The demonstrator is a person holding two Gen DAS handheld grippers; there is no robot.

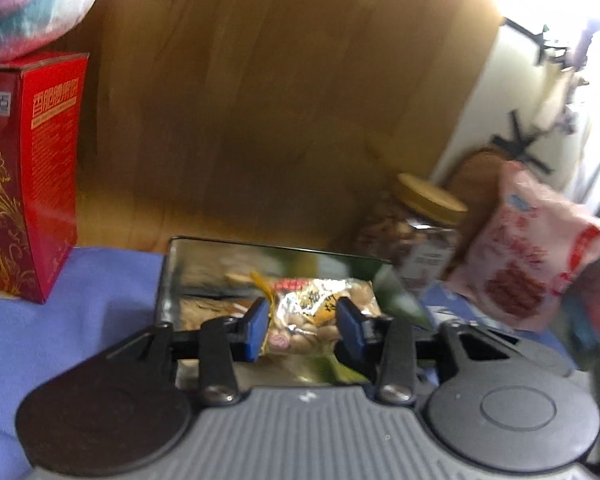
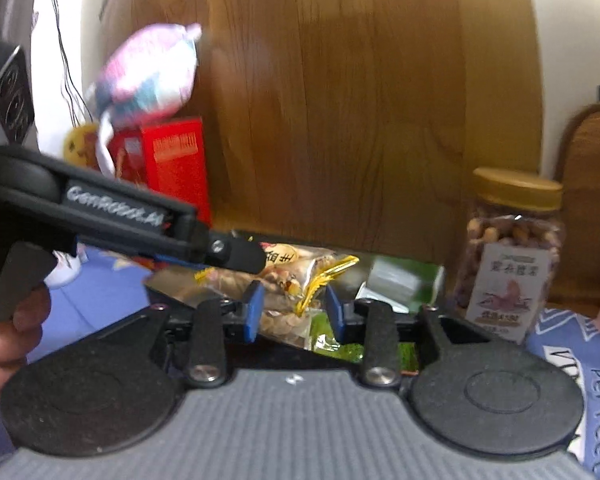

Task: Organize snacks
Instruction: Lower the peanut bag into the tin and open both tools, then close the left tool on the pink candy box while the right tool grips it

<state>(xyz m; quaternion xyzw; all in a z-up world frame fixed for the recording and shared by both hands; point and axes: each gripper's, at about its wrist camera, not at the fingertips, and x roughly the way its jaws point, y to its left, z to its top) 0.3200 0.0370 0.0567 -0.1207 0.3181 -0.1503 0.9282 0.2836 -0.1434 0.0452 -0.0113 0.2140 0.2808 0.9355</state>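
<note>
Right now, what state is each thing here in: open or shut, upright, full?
Left gripper: open, gripping nothing.
Right gripper: open, gripping nothing.
Metal tin: lid off, peanut packet lying inside.
Peanut jar: upright, lid on, nearly full.
Red box: upright, closed, pastel bag resting on top.

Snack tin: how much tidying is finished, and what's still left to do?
Partway. Peanut packets already lie in the tin. The left gripper and right gripper hover over it open, holding nothing. Still outside: pink packet, nut jar, red box.
</note>
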